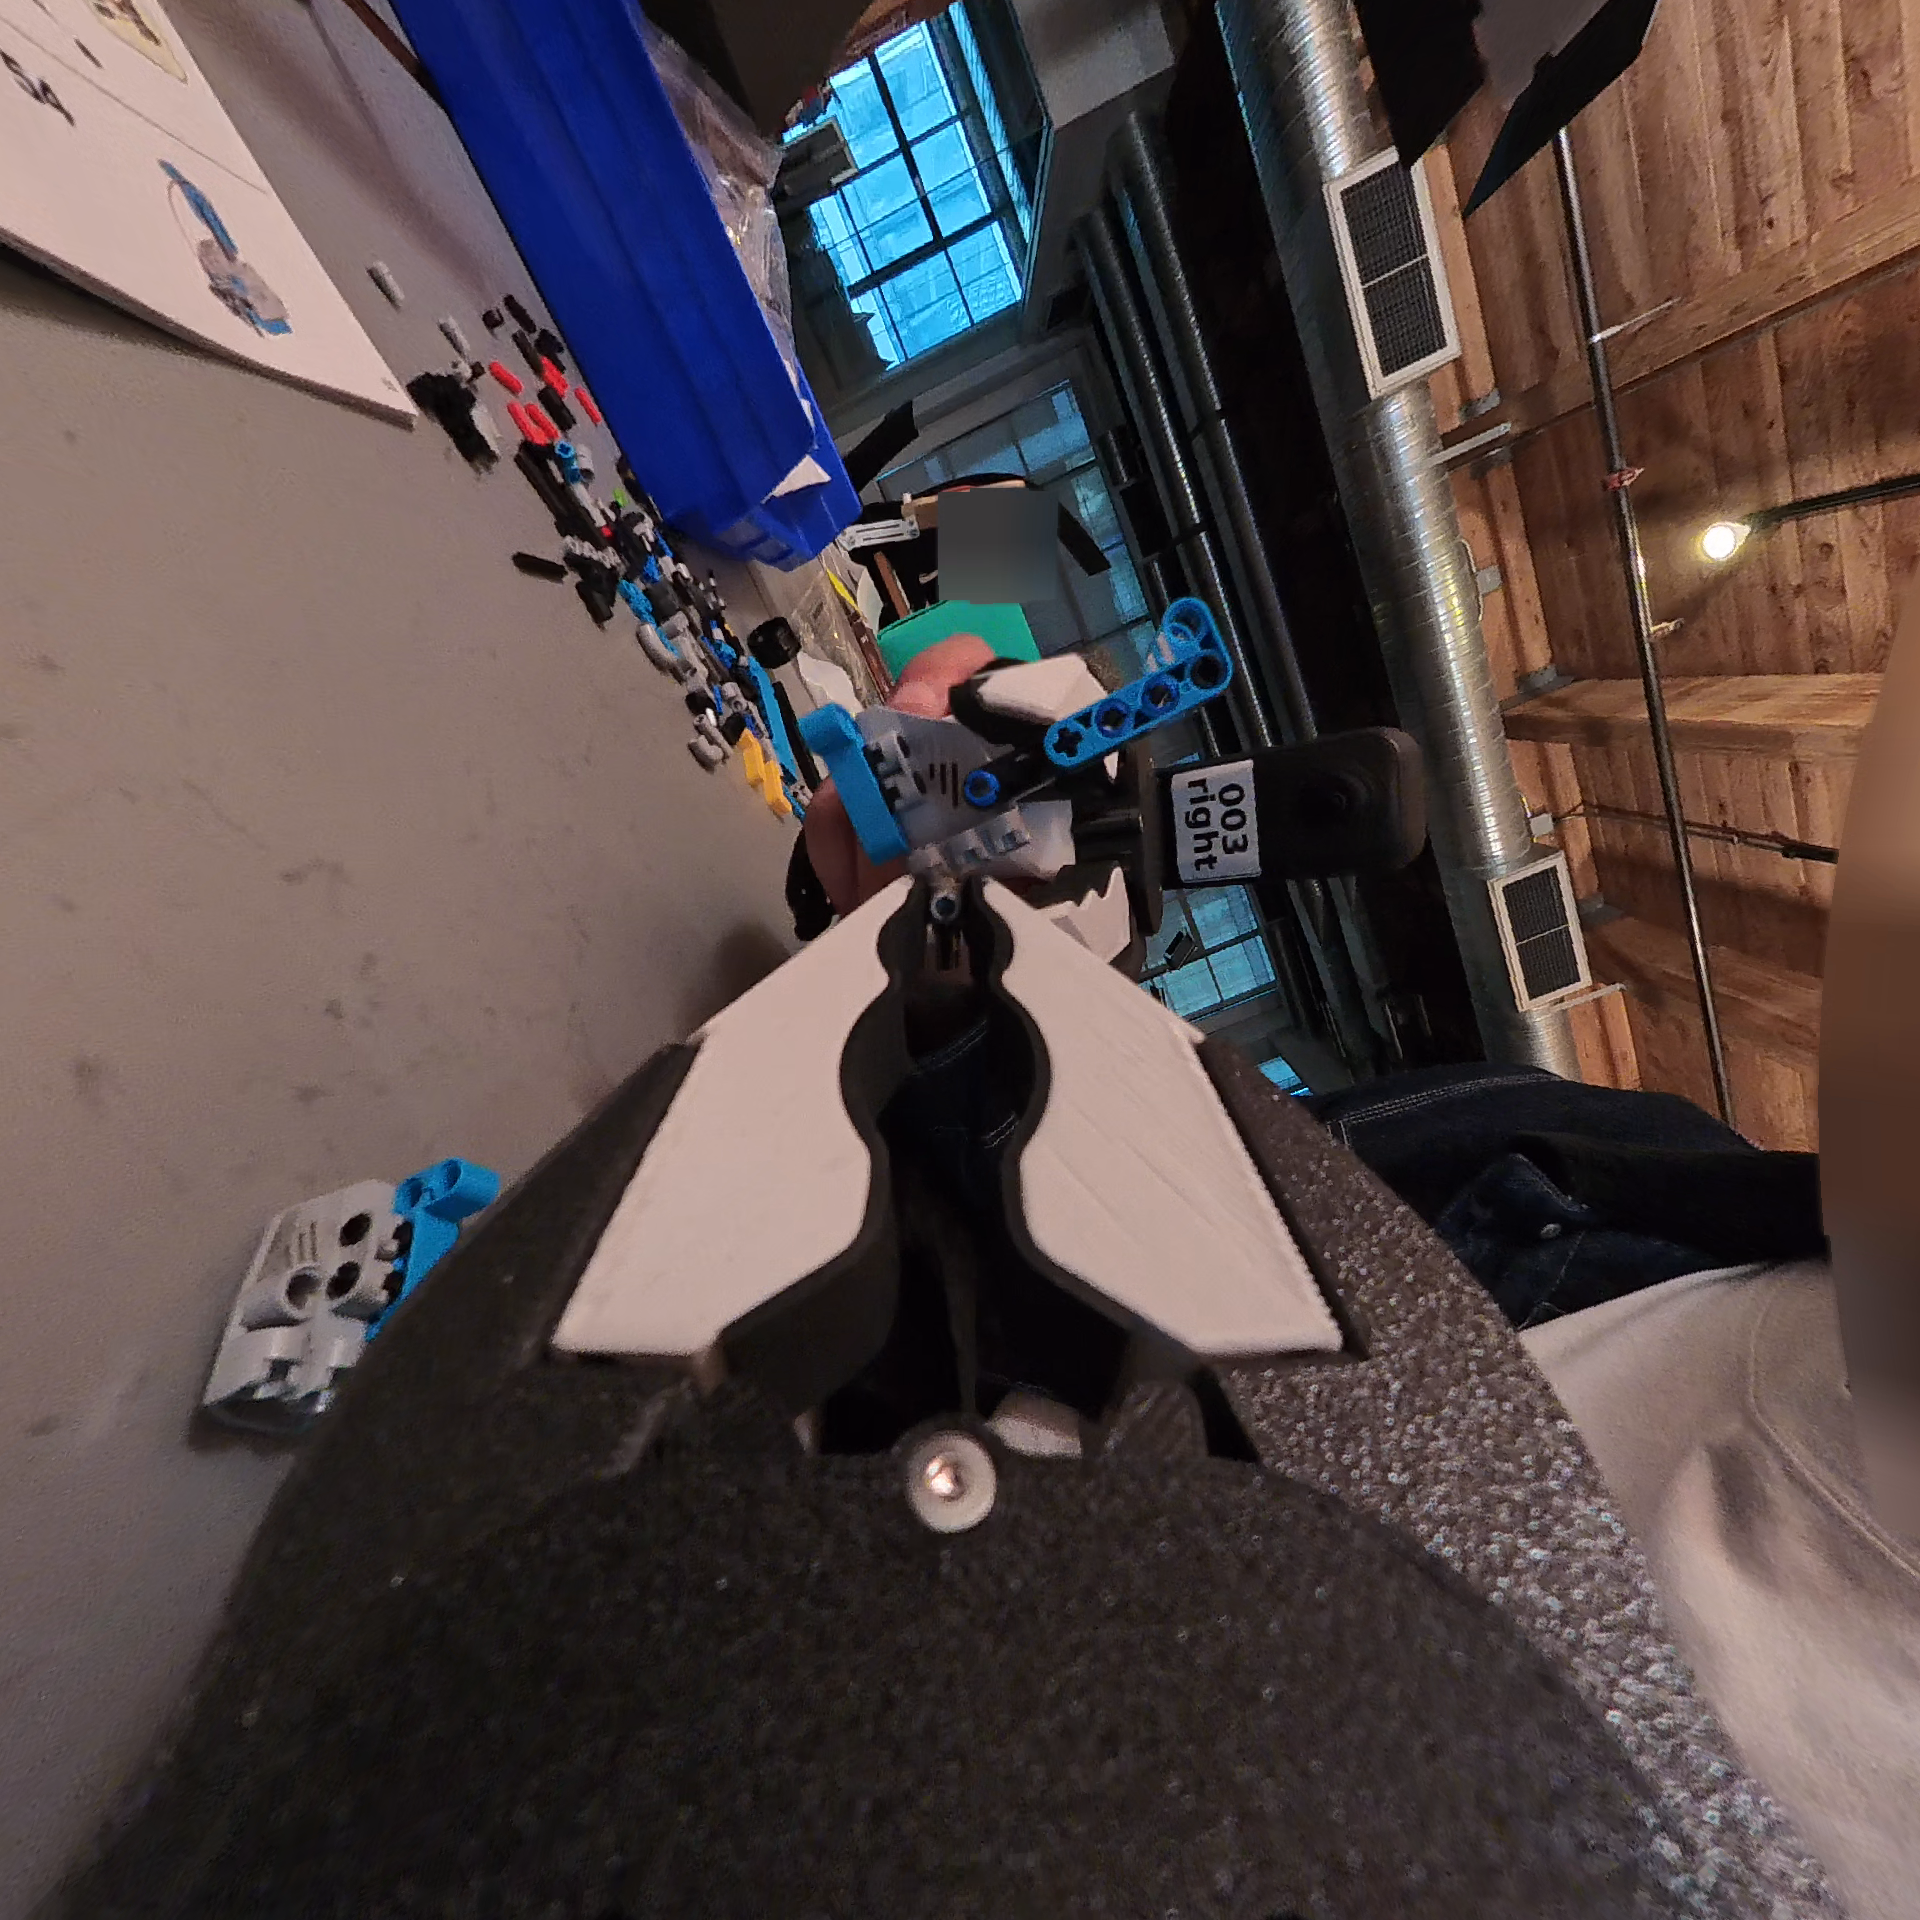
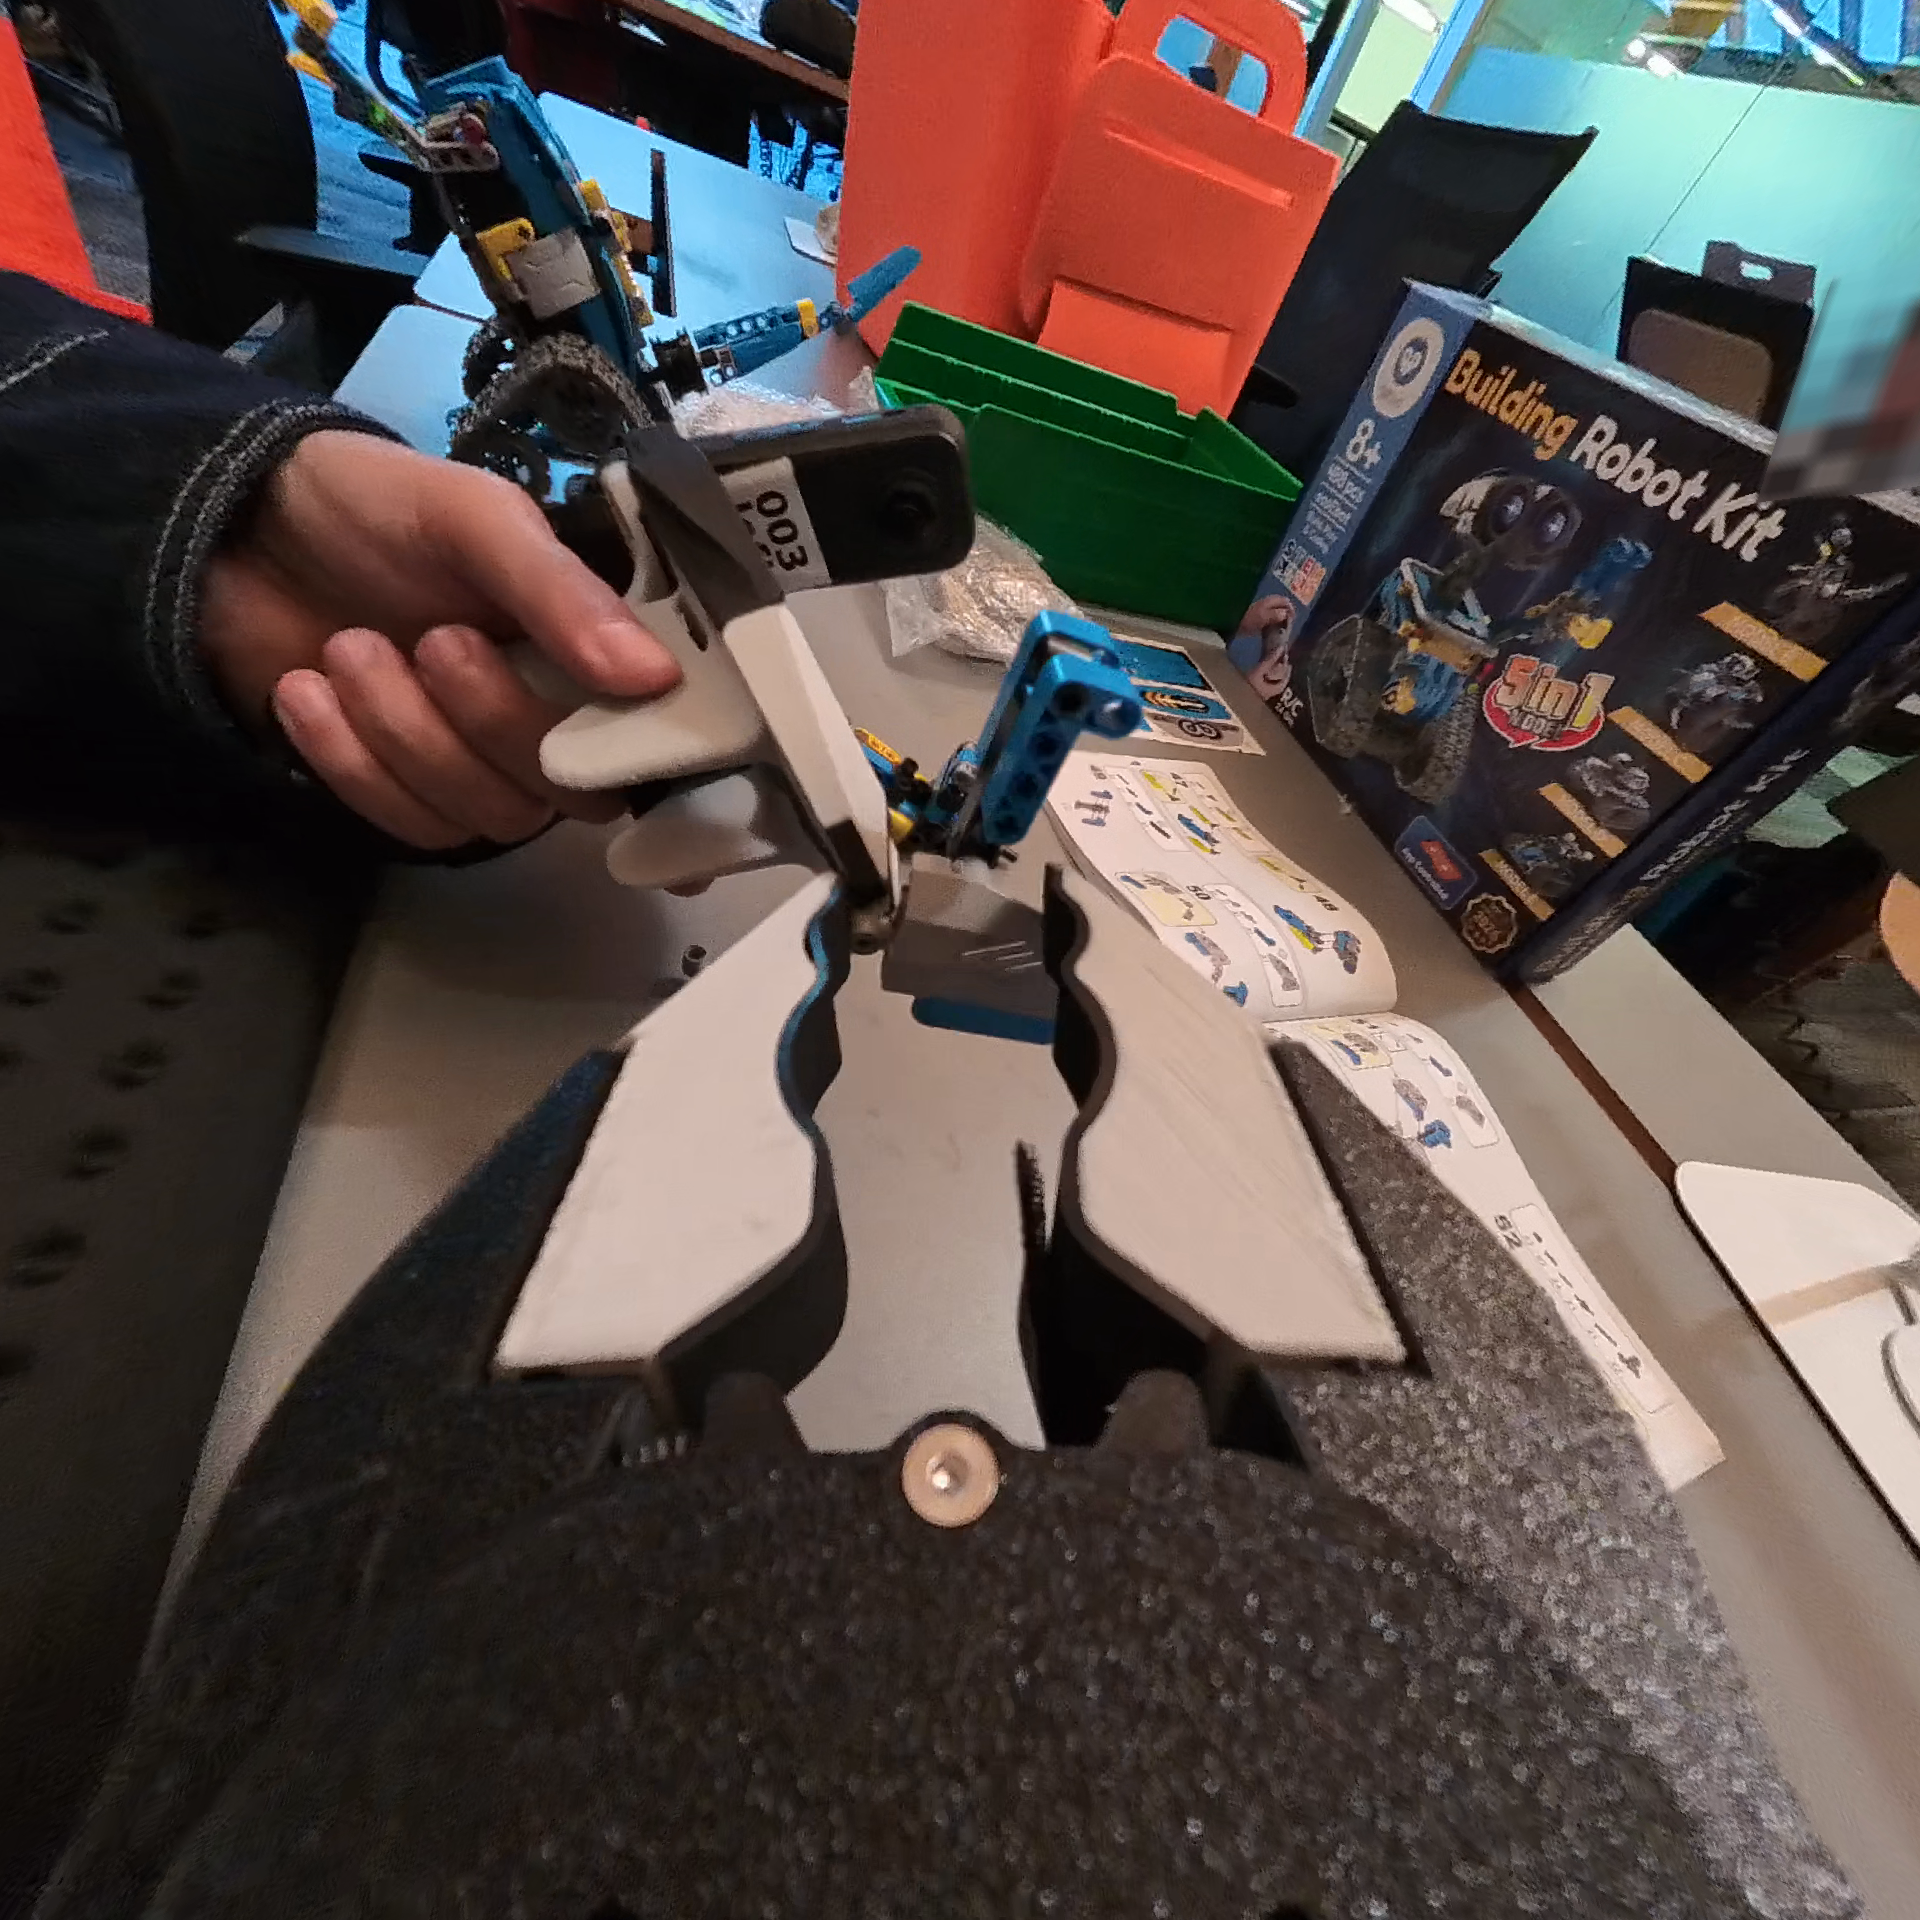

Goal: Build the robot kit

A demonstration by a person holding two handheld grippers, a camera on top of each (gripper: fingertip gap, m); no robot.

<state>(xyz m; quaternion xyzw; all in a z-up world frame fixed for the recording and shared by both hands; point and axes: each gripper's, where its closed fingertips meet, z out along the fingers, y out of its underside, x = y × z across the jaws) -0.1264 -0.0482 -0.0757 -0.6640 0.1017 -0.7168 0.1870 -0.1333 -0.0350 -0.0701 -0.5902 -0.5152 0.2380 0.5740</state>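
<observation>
1. Your left gripper [image 1: 943, 914] is pinched nearly closed on a small black-and-blue pin [image 1: 943, 920] at its tips.
2. That pin meets the grey-and-blue assembly [image 1: 935, 790] just beyond.
3. Your right gripper [image 2: 951, 914] is spread partway, clamping the assembly's grey block [image 2: 966, 935]; a blue beam [image 2: 1049, 727] rises above.
4. Beside your right fingers lies the instruction booklet [image 2: 1247, 914]; loose parts [image 1: 582, 499] sit well beyond your left.

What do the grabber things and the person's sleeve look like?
Both tongs, left and right, have two flat white fingers with wavy black inner edges on a speckled black body, with a silver screw in the middle. Each carries a black camera with a white label. The sleeve is dark knit with a greyish cuff.
</observation>
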